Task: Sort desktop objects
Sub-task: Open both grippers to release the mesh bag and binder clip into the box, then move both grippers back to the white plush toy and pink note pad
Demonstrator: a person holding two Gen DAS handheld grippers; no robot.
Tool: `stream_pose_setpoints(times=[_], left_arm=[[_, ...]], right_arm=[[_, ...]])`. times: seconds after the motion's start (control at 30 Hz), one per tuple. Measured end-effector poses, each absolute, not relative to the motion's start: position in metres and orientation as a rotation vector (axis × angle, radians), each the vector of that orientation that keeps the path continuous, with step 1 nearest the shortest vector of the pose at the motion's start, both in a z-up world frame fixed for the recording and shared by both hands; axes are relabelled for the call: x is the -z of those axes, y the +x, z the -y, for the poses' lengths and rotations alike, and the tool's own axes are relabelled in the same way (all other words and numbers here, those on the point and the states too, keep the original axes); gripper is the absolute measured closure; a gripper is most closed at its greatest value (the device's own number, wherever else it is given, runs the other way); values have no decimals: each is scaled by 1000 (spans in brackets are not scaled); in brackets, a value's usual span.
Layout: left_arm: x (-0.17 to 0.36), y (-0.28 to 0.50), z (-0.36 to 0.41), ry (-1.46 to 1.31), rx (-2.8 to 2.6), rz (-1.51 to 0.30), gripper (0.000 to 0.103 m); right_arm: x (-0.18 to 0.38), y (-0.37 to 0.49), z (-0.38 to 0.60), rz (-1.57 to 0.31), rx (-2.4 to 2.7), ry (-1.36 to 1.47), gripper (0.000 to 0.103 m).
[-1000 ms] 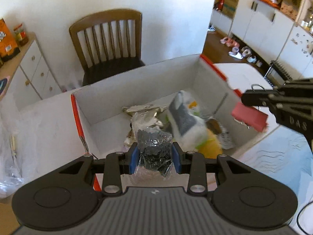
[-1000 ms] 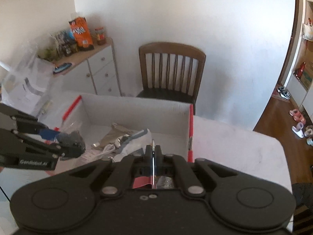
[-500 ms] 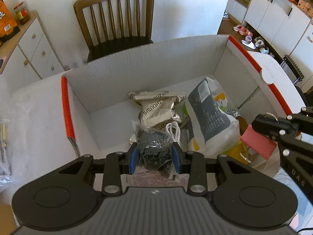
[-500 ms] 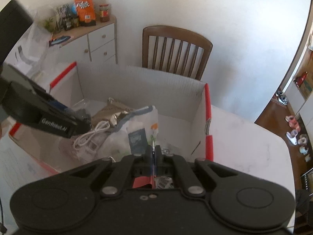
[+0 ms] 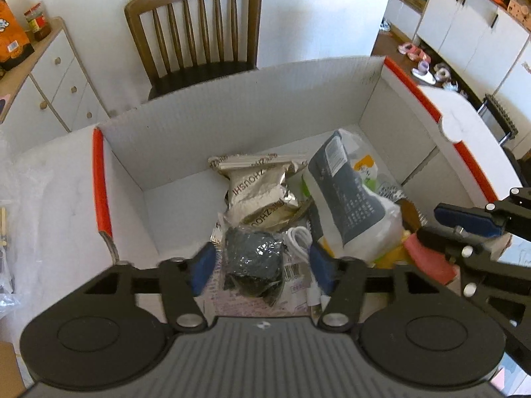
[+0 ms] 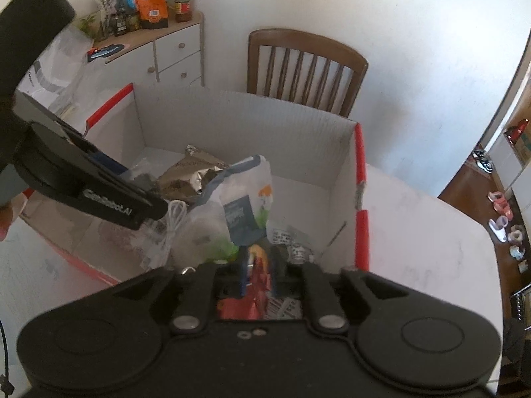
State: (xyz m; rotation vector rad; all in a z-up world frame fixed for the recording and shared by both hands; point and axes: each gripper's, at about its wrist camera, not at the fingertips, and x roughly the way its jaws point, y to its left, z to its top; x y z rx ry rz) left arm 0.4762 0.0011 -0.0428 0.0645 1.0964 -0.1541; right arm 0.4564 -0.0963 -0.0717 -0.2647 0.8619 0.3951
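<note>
A white cardboard box with red edges holds the sorted objects. My left gripper is open over the box's near side; a clear bag of dark bits lies free between its blue pads, on the pile. My right gripper has opened; the flat red item sits loose between its fingers at the box's right side, also seen in the left wrist view. In the box are a silver snack bag, a white and grey bag and a white cable.
A wooden chair stands behind the box. A white drawer cabinet with snack packs and jars is at the left. The box sits on a white marble table. Clear plastic bags lie left of the box.
Both grippers have lowered into the box and opened. The left has let go of the bag of dark bits; the right has released the red item.
</note>
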Motion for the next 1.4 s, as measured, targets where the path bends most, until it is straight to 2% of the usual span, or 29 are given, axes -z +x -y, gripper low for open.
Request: stream_pose_setpoints(times=[0.07, 0.1, 0.13, 0.17, 0.97, 1.07, 1.27, 1.4], left_arm=[[37, 472, -1, 49, 159, -1082, 31], [34, 470, -2, 42, 164, -1078, 31], [31, 468, -3, 38, 163, -1071, 31], [27, 465, -3, 34, 162, -1063, 31], [-30, 375, -6, -63, 224, -948, 31], [-32, 359, -5, -59, 228, -940, 25], [-33, 324, -2, -52, 246, -930, 24], [-28, 305, -1, -52, 243, -938, 21]], right_arm=[[67, 453, 98, -843, -406, -260, 56], [63, 451, 99, -828, -409, -257, 48], [59, 448, 101, -807, -418, -250, 34], [56, 446, 102, -794, -424, -247, 29], [-13, 377, 142, -717, -509, -181, 11], [-17, 363, 148, -713, -524, -174, 8], [-18, 334, 163, -714, -527, -162, 6], [-14, 315, 173, -721, -512, -169, 6]])
